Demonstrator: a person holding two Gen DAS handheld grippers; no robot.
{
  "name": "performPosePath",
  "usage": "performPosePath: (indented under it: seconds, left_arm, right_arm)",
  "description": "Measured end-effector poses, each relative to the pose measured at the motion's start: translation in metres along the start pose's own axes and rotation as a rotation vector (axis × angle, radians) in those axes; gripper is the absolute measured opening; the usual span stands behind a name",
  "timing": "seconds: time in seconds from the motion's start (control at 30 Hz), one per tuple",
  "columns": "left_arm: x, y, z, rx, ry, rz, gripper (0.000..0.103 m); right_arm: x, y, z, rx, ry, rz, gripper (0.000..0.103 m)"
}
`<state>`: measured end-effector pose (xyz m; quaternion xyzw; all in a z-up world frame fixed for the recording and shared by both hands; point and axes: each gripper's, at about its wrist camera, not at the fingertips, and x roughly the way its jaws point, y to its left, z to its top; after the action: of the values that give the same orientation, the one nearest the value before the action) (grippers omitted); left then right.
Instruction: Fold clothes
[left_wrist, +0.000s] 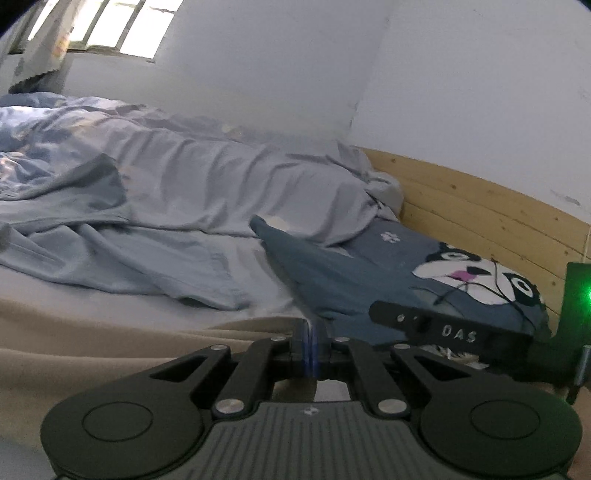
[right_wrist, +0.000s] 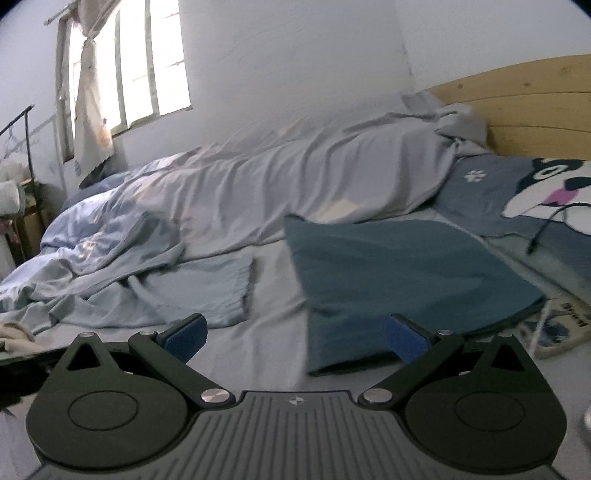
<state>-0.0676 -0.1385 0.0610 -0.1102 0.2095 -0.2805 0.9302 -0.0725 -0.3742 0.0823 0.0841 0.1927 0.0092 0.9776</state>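
Bedding covers the work surface: a pale blue sheet (right_wrist: 273, 280) spreads over the bed, a rumpled duvet (right_wrist: 295, 177) lies along the white wall under a barred window (right_wrist: 147, 66), and a wooden headboard (right_wrist: 532, 110) rises behind a cartoon-dog pillow (right_wrist: 517, 192). The folded teal garment (right_wrist: 399, 273) lies flat on the sheet just ahead of the right gripper (right_wrist: 295, 336), whose jaws stand wide and empty, beside a loose light blue garment (right_wrist: 207, 288). The left gripper (left_wrist: 309, 347) has its jaws pressed together over beige cloth (left_wrist: 74, 354), whether pinching any I cannot tell
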Motion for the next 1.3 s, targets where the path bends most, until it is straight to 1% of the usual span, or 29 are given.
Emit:
performPosePath:
  seconds: [0.1,0.17,0.3,0.33,0.43,0.6,0.67,0.77,0.83,0.9,0.97,1.07,1.23,1.3]
  left_arm:
    - [0.011,-0.017,-0.008,0.016,0.024,-0.04,0.0]
    - [0.018,-0.031,-0.015,0.034,0.045,-0.082,0.0]
    - [0.025,-0.058,-0.03,0.061,0.078,-0.151,0.0]
    - [0.027,-0.062,-0.033,0.063,0.087,-0.158,0.0]
    - [0.029,-0.065,-0.038,0.058,0.104,-0.15,0.0]
    - [0.027,-0.054,-0.033,0.025,0.105,-0.122,0.0]
    - [0.025,-0.049,-0.031,0.012,0.106,-0.115,0.002]
    - [0.02,-0.041,-0.027,-0.008,0.103,-0.109,0.016]
    - [0.012,-0.035,-0.023,-0.024,0.078,-0.114,0.035]
    - [0.004,-0.026,-0.019,-0.036,0.054,-0.105,0.043]
    - [-0.005,-0.014,-0.015,-0.045,0.041,-0.078,0.045]
    - [-0.018,0.009,-0.008,-0.062,0.024,-0.011,0.048]
    - [-0.043,0.045,0.005,-0.083,-0.012,0.088,0.057]
    - [-0.054,0.057,0.009,-0.085,-0.028,0.128,0.058]
  right_arm:
    - [-0.011,-0.016,0.001,0.011,-0.006,-0.012,0.103]
    - [-0.019,-0.024,0.001,0.013,-0.009,-0.02,0.103]
    - [-0.03,-0.037,-0.001,0.009,-0.014,-0.027,0.103]
    - [-0.032,-0.04,-0.001,0.008,-0.014,-0.026,0.103]
    - [-0.038,-0.043,0.0,0.007,-0.014,-0.026,0.103]
    - [-0.04,-0.038,0.002,0.0,-0.021,-0.012,0.103]
    - [-0.039,-0.033,0.004,0.002,-0.026,-0.006,0.103]
    - [-0.036,-0.019,0.007,0.005,-0.036,0.014,0.103]
    - [-0.031,-0.007,0.008,0.008,-0.034,0.033,0.103]
    - [-0.026,0.005,0.009,0.004,-0.029,0.055,0.103]
    - [-0.02,0.017,0.009,-0.001,-0.025,0.077,0.103]
    - [-0.012,0.036,0.011,-0.005,-0.026,0.111,0.103]
    - [0.002,0.072,0.013,-0.011,-0.022,0.163,0.103]
    - [0.008,0.087,0.012,-0.014,-0.017,0.184,0.103]
